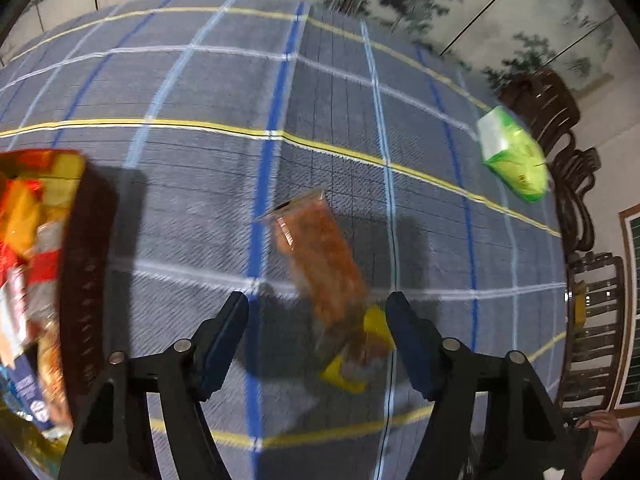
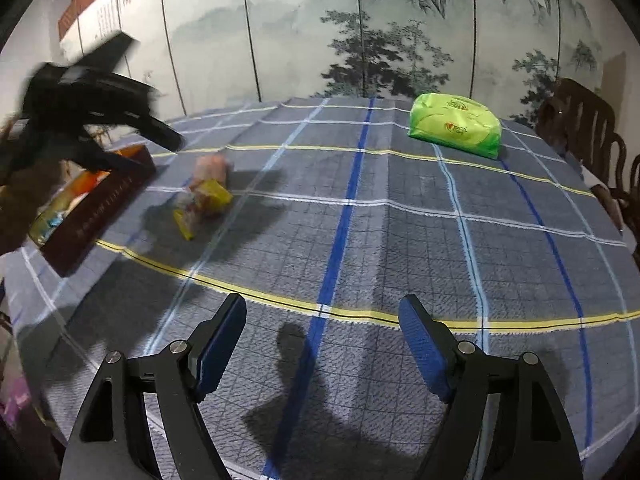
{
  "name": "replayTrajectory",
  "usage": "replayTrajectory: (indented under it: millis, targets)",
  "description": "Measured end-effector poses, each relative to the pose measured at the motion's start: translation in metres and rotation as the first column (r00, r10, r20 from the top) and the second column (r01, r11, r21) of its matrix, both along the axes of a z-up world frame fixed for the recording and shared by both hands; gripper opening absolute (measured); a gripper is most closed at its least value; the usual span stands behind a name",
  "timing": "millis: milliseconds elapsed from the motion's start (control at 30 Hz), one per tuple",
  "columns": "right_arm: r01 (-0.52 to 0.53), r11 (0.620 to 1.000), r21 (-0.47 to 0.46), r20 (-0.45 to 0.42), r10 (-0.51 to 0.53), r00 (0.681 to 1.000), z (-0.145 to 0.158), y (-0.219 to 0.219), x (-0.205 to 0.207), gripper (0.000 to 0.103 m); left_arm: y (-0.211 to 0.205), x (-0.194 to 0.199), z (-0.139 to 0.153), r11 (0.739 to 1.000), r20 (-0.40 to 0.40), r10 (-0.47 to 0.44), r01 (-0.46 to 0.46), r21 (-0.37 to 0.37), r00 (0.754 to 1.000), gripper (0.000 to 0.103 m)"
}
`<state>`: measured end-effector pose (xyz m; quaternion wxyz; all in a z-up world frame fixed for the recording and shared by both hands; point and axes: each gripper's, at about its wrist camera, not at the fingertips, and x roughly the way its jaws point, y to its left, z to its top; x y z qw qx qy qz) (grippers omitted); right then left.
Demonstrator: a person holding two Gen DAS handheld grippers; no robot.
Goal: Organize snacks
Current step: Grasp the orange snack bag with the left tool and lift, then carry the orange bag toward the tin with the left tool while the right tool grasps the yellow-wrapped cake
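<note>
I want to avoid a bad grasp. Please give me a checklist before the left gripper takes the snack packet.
1. Left gripper open: ok.
2. Snack packet between its fingers: ok, though the picture is blurred.
3. Packet lying free on the tablecloth: ok.
4. Snack box has room left: cannot tell.
5. Right gripper out of the way, open, holding nothing: ok.
6. Green pack far from the path: ok.

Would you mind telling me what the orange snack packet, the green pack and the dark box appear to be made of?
The orange snack packet looks like thin clear plastic film: its contents show through. The green pack seems soft glossy plastic wrap, with creases and a sheen. The dark box appears to be rigid matte card or wood; its straight walls suggest that, but blur leaves it open.
</note>
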<state>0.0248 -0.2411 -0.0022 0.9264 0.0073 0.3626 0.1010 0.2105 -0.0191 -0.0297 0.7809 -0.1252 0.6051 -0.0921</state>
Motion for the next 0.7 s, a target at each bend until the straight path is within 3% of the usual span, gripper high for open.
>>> replayTrajectory:
  millis: [67,167,267,300,367,467,533,600,700]
  targets:
    - [-0.014,1.000,0.018,0.013,0.013,1.000,0.001,-0.001,-0.002,0.081,-0.009,0.008,-0.009,0.999,-0.014,0.017,-0.016,0.050,1.000,0.067]
    - [-0.026,0.999,0.032,0.032,0.025,0.999,0.002,-0.002,-0.007,0.082,-0.018,0.016,-0.018,0.998,-0.035,0.026,-0.024,0.060,0.999,0.067]
    - [-0.039,0.999,0.039,0.047,0.037,0.998,0.003,-0.001,-0.010,0.084,-0.026,0.025,-0.018,0.991,-0.004,0.034,-0.033,0.129,0.999,0.065]
    - [-0.040,0.998,0.041,0.051,0.038,0.998,0.003,-0.001,-0.011,0.085,-0.027,0.025,-0.018,0.989,0.002,0.040,-0.040,0.143,0.999,0.061]
    - [-0.044,0.998,0.050,0.060,0.041,0.997,0.004,-0.001,-0.013,0.086,-0.031,0.026,-0.018,0.976,0.026,0.047,-0.051,0.211,0.999,0.041]
    - [-0.041,0.997,0.058,0.064,0.037,0.997,0.005,-0.002,-0.013,0.088,-0.039,0.024,-0.021,0.960,0.061,0.001,-0.018,0.280,0.998,0.033]
    - [-0.041,0.997,0.060,0.062,0.037,0.997,0.004,-0.002,-0.012,0.089,-0.036,0.019,-0.020,0.966,0.073,-0.018,-0.002,0.260,0.997,0.033]
    - [-0.038,0.997,0.060,0.057,0.034,0.998,0.004,-0.004,-0.013,0.089,-0.025,0.006,-0.015,0.981,0.086,-0.011,-0.006,0.195,0.996,0.033]
    - [-0.034,0.998,0.058,0.044,0.031,0.999,0.003,-0.004,-0.011,0.089,-0.014,-0.024,0.007,0.978,0.171,-0.027,-0.009,0.208,0.985,0.033]
